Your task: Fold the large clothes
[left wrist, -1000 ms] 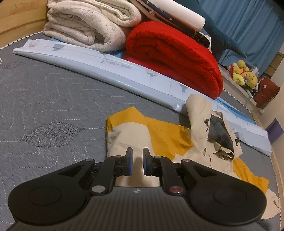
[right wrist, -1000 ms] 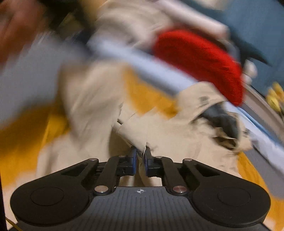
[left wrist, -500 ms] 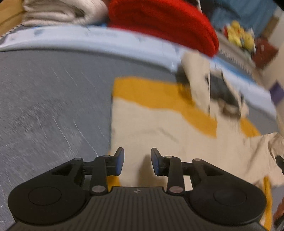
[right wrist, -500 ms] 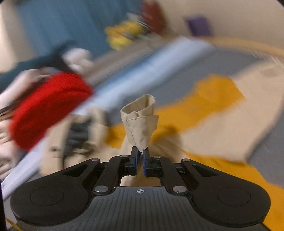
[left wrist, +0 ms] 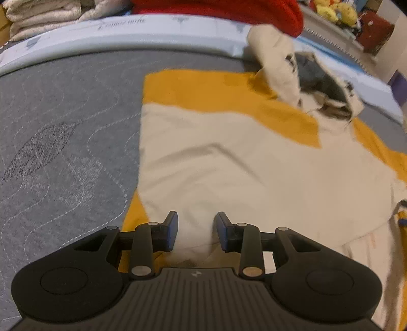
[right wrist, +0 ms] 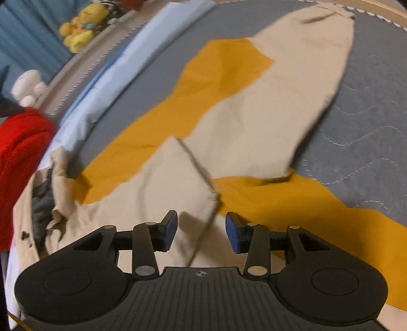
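A beige and mustard-yellow hooded jacket (left wrist: 229, 157) lies spread on the grey quilted mattress (left wrist: 63, 140). Its hood (left wrist: 313, 76) with a dark lining is bunched at the far side. My left gripper (left wrist: 196, 230) hangs low over the jacket's near beige part, jaws apart, and no cloth is pinched between the pads. In the right wrist view the jacket (right wrist: 229, 84) shows a long beige sleeve (right wrist: 287, 96) stretched toward the far right. My right gripper (right wrist: 201, 233) is opening just above a folded beige flap (right wrist: 178, 183), whose edge lies loose between the jaws.
A pale blue folded sheet (left wrist: 127, 33) runs along the far side of the mattress. Behind it sit a red blanket (left wrist: 229, 10) and cream blankets (left wrist: 43, 15). Yellow plush toys (right wrist: 81, 28) and a blue curtain (right wrist: 28, 33) lie past the bed edge.
My right gripper swung across with a pinched beige fold, then opened and let it drop onto the jacket. My left gripper opened and sank closer to the jacket.
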Motion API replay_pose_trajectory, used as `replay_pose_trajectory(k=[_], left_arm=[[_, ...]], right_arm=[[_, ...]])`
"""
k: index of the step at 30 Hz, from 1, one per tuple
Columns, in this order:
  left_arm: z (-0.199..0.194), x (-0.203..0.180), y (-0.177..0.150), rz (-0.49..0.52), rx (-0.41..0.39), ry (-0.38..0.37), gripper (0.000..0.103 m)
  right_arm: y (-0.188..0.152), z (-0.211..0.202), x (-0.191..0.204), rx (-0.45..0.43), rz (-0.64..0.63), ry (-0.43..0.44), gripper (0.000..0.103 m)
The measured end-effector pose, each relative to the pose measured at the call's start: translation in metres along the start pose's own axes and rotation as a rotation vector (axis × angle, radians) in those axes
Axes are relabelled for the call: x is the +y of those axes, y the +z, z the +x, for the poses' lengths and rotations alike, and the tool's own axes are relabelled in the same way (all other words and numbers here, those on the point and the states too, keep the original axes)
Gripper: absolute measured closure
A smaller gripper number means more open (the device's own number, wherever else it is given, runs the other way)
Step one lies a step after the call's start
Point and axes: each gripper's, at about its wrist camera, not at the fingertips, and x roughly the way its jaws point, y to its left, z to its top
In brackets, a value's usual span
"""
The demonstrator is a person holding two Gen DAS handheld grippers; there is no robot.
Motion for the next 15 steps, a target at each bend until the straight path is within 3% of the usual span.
replay_pose_trajectory(k=[3,8,12,15], left_arm=[[-0.001,-0.004,0.001,0.007,-0.001,-0.014,0.066],[0.015,-0.005,-0.007,0.052,0.058,0.029,0.066],[0.008,-0.005,-0.002,0.030,0.038,0.004,0.066],[0.004,-0.010,-0.001,0.035,0.029,-0.030,0.065]], right_arm=[[0.001,-0.010,0.002,-0.050,-0.014,0.000,0.060],[0.001,-0.027,0.014,-0.148,-0.052,0.058,0.060],[0.007,-0.015,0.014,-0.107,-0.044,0.160,0.060],[0.006,0.004,0.008,0.000,-0.027,0.191,0.059]])
